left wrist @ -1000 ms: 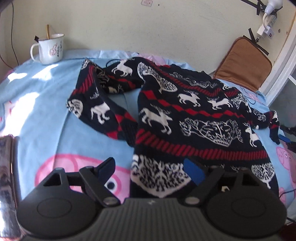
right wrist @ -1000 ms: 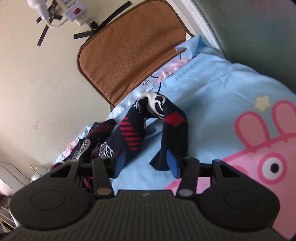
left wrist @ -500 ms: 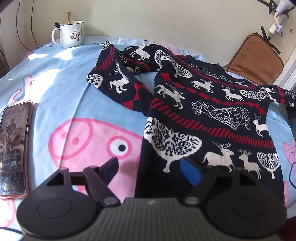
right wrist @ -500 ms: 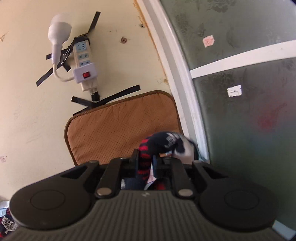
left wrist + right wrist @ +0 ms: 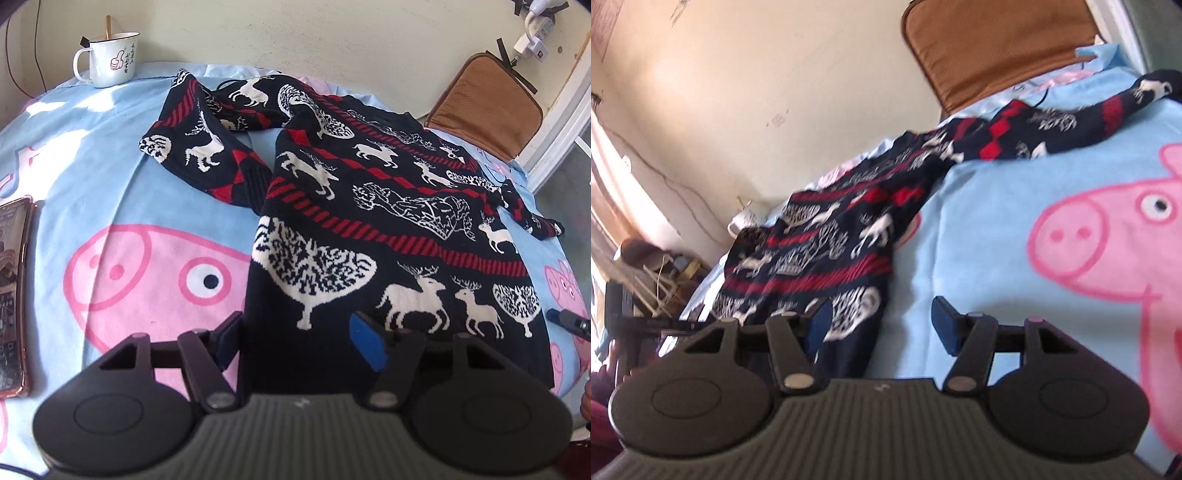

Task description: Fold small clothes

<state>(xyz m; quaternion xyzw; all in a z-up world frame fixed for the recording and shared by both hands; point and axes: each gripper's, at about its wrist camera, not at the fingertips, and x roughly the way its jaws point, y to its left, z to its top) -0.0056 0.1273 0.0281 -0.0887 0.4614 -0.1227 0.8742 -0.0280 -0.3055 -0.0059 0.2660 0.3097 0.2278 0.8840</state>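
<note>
A small dark navy sweater (image 5: 369, 206) with white reindeer and red stripes lies spread on a light blue Peppa Pig cloth (image 5: 110, 206). Its left sleeve (image 5: 199, 155) is bent back toward the body. Its right sleeve (image 5: 1108, 114) lies stretched out toward the brown cushion. My left gripper (image 5: 299, 339) is open and straddles the sweater's lower left hem corner. My right gripper (image 5: 882, 325) is open and empty at the sweater's lower right hem corner (image 5: 849, 314); its tip shows in the left wrist view (image 5: 569, 321).
A white enamel mug (image 5: 110, 61) with a stick in it stands at the far left. A phone (image 5: 13, 295) lies at the cloth's left edge. A brown cushion (image 5: 487, 107) leans on the wall at the far right, under a power strip (image 5: 532, 40). Clutter (image 5: 653, 273) sits beyond the table.
My right gripper closed on the right sleeve end, lifted it, then let go; the sleeve lies stretched out and the gripper is down by the hem. My left gripper drew back to the hem.
</note>
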